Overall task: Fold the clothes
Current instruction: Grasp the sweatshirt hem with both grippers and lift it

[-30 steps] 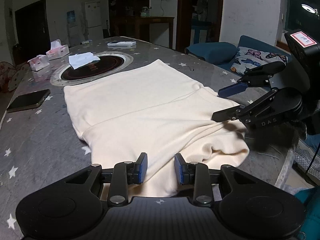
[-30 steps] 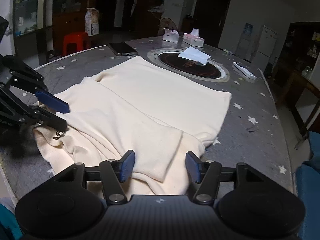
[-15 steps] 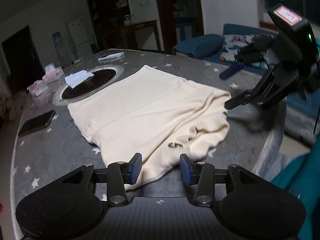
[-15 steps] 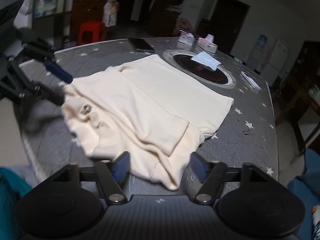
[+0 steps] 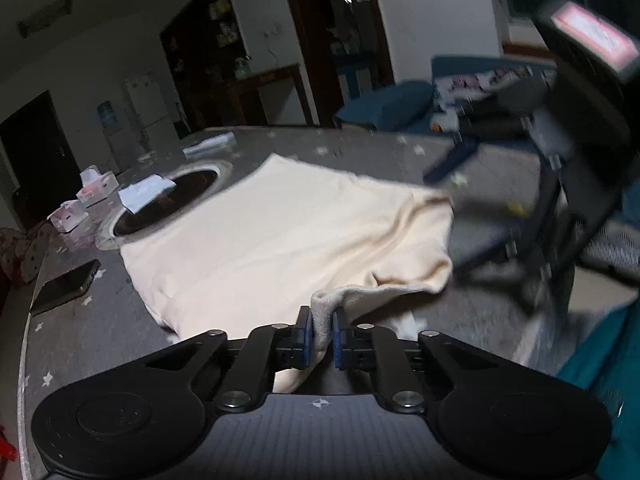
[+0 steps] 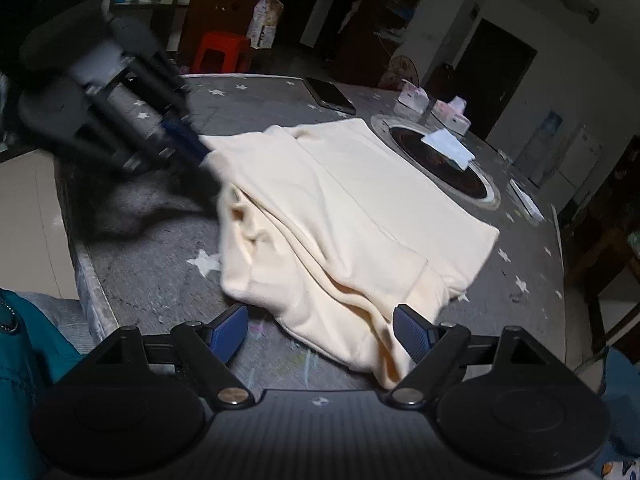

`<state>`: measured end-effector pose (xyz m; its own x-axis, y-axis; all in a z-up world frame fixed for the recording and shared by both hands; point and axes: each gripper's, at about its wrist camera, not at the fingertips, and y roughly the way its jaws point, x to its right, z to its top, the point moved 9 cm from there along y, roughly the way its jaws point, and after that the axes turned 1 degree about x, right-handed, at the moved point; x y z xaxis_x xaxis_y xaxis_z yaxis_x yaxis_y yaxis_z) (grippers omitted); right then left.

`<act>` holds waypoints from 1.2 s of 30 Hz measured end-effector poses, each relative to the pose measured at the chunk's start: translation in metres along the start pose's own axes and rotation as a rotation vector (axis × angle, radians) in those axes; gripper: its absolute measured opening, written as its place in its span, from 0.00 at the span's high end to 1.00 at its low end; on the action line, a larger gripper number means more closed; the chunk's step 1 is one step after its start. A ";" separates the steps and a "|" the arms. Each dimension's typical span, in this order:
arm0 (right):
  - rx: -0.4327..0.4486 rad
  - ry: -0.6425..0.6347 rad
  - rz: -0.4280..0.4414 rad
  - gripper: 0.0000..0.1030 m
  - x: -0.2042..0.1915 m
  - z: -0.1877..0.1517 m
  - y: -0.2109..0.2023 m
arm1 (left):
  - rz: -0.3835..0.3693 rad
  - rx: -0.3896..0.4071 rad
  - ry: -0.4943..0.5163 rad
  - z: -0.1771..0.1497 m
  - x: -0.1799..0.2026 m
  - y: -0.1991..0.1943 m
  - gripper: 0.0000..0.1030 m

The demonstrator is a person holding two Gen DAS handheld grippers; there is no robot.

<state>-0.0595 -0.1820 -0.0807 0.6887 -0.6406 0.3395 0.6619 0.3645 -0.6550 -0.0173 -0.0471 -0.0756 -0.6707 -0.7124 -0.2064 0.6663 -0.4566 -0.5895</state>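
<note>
A cream garment (image 5: pixel 280 232) lies partly folded on the grey star-patterned table (image 5: pixel 80 340). My left gripper (image 5: pixel 321 326) is shut on a fold of its near edge, with the cloth pinched between the blue pads. In the right wrist view the same cream garment (image 6: pixel 340 216) spreads ahead, and my right gripper (image 6: pixel 320 330) stands open at its near corner, the cloth lying between the spread fingers. The right gripper shows blurred at the right of the left wrist view, past the garment's edge. The left one shows blurred at the upper left of the right wrist view.
A round black hob (image 5: pixel 168 204) with a white tissue (image 5: pixel 146 194) on it sits behind the garment. A phone (image 5: pixel 66 286) lies at the left, tissue boxes (image 5: pixel 94 188) further back. The table edge (image 6: pixel 92 280) runs close by me. A red stool (image 6: pixel 224 52) stands beyond.
My left gripper has gone from open to shut on the garment's near edge. The right gripper has moved back to the near corner and stays open. The near part of the garment has bunched.
</note>
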 end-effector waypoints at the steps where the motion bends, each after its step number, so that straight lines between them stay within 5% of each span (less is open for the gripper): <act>1: 0.007 -0.004 0.004 0.20 -0.002 0.002 0.001 | -0.001 0.005 -0.015 0.003 -0.003 0.001 0.91; 7: 0.039 -0.003 0.012 0.27 -0.002 0.012 0.017 | -0.008 0.033 -0.106 0.020 -0.022 0.009 0.92; 9: 0.043 0.013 0.016 0.37 0.003 0.016 0.024 | -0.010 0.042 -0.136 0.025 -0.028 0.012 0.92; 14: 0.035 0.090 0.062 0.82 0.016 0.024 0.034 | -0.024 0.045 -0.146 0.027 -0.032 0.010 0.87; 19: 0.046 0.181 0.100 0.86 0.032 0.028 0.034 | -0.008 0.027 -0.093 0.011 -0.031 -0.002 0.51; 23: 0.051 0.234 0.110 0.87 0.041 0.027 0.034 | 0.015 -0.011 -0.016 -0.004 -0.026 -0.002 0.48; 26: 0.054 0.255 0.107 0.88 0.043 0.025 0.035 | 0.047 -0.026 0.072 -0.013 -0.021 0.003 0.50; 28: 0.063 0.264 0.107 0.90 0.042 0.024 0.033 | 0.057 -0.038 0.092 -0.017 -0.021 0.007 0.75; 31: 0.082 0.268 0.093 0.91 0.042 0.024 0.028 | 0.051 -0.035 0.059 -0.018 -0.023 0.007 0.89; 36: 0.116 0.272 0.068 0.92 0.043 0.026 0.006 | 0.035 0.018 0.011 -0.005 -0.018 -0.013 0.92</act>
<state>-0.0183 -0.1904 -0.0526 0.6388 -0.7636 0.0941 0.6568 0.4776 -0.5835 -0.0151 -0.0254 -0.0687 -0.6502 -0.7223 -0.2355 0.6952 -0.4408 -0.5678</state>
